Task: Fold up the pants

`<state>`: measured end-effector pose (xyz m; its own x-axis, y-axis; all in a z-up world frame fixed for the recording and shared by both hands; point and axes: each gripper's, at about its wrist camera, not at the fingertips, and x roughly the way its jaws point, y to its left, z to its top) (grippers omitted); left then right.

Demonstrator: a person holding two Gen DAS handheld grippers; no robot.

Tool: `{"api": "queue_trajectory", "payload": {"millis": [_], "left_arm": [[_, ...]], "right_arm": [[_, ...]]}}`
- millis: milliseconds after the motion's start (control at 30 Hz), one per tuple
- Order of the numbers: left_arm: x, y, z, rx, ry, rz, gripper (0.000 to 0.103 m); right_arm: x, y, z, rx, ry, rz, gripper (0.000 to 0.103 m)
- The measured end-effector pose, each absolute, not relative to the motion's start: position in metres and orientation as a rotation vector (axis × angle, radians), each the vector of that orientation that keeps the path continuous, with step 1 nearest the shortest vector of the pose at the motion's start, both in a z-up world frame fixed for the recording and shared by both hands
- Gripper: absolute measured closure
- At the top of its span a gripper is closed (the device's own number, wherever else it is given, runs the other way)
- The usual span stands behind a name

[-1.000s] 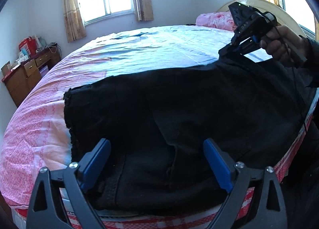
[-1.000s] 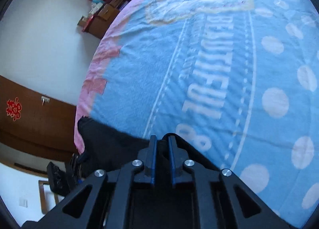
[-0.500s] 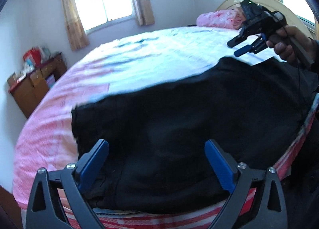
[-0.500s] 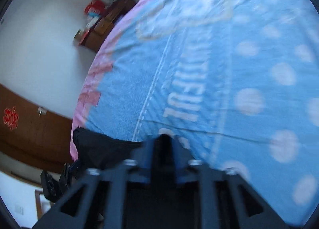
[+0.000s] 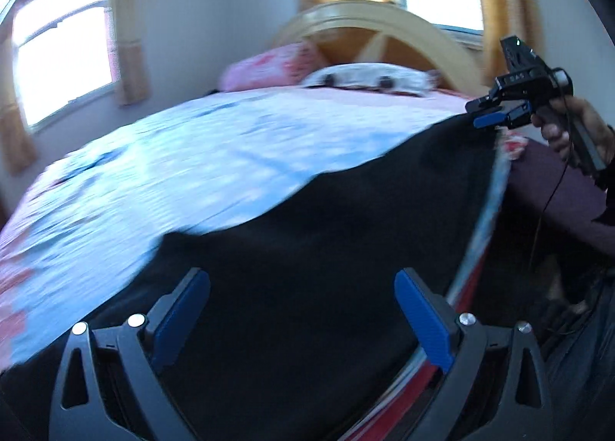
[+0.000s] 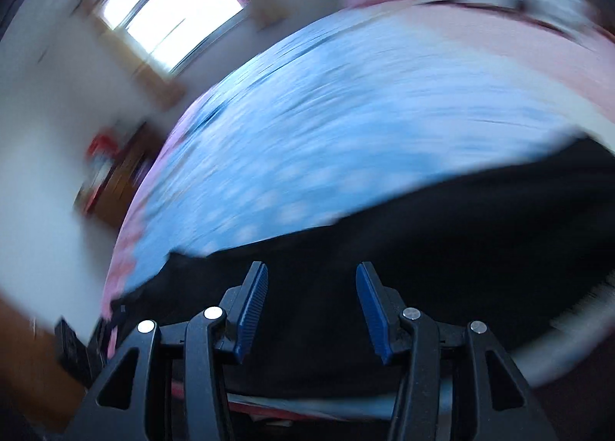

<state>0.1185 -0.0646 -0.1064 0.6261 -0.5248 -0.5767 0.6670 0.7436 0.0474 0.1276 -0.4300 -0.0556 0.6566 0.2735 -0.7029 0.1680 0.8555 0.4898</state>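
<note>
pants (image 5: 315, 248): black, spread over lower centre of both views on blue dotted bedspread (image 5: 200, 156) | left gripper (image 5: 301, 310): jaws wide apart, nothing between, over the fabric | right gripper (image 6: 311, 306): jaws parted, empty, above pants; upper right in left view | headboard (image 5: 384, 25): top centre

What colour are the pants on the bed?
Black. The pants show best in the left wrist view, spread over the blue bed cover.
</note>
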Motion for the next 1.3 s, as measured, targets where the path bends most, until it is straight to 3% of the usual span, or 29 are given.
{"api": "queue_trajectory", "payload": {"millis": [233, 467, 700, 867, 933, 1000, 1167, 1200, 1233, 1300], "left_arm": [[0.128, -0.188, -0.101, 0.328, 0.561, -0.875, 0.006], [0.121, -0.273, -0.117, 0.431, 0.612, -0.97, 0.028], [0.119, -0.297, -0.143, 0.497, 0.682, -0.979, 0.048], [0.114, -0.298, -0.152, 0.53, 0.68, -0.966, 0.052], [0.115, -0.298, -0.151, 0.516, 0.691, -0.963, 0.059], [0.118, -0.294, -0.147, 0.485, 0.711, -0.97, 0.083], [0.123, -0.29, -0.144, 0.464, 0.738, -0.983, 0.092], [0.123, -0.288, -0.143, 0.454, 0.74, -0.984, 0.094], [0.124, -0.287, -0.142, 0.444, 0.742, -0.984, 0.094], [0.124, -0.284, -0.138, 0.438, 0.734, -0.985, 0.096]], "right_arm": [[0.077, -0.519, -0.057, 0.676, 0.77, -0.136, 0.053], [0.082, -0.536, -0.068, 0.744, 0.732, -0.103, 0.053], [0.087, -0.537, -0.078, 0.76, 0.731, -0.084, 0.053], [0.085, -0.542, -0.086, 0.791, 0.714, -0.09, 0.053], [0.086, -0.546, -0.087, 0.801, 0.7, -0.084, 0.053], [0.086, -0.549, -0.085, 0.826, 0.673, -0.063, 0.053], [0.095, -0.558, -0.085, 0.864, 0.656, -0.054, 0.053], [0.096, -0.559, -0.086, 0.867, 0.658, -0.065, 0.059], [0.097, -0.558, -0.087, 0.863, 0.656, -0.06, 0.079], [0.097, -0.555, -0.083, 0.833, 0.645, -0.059, 0.084]]}}
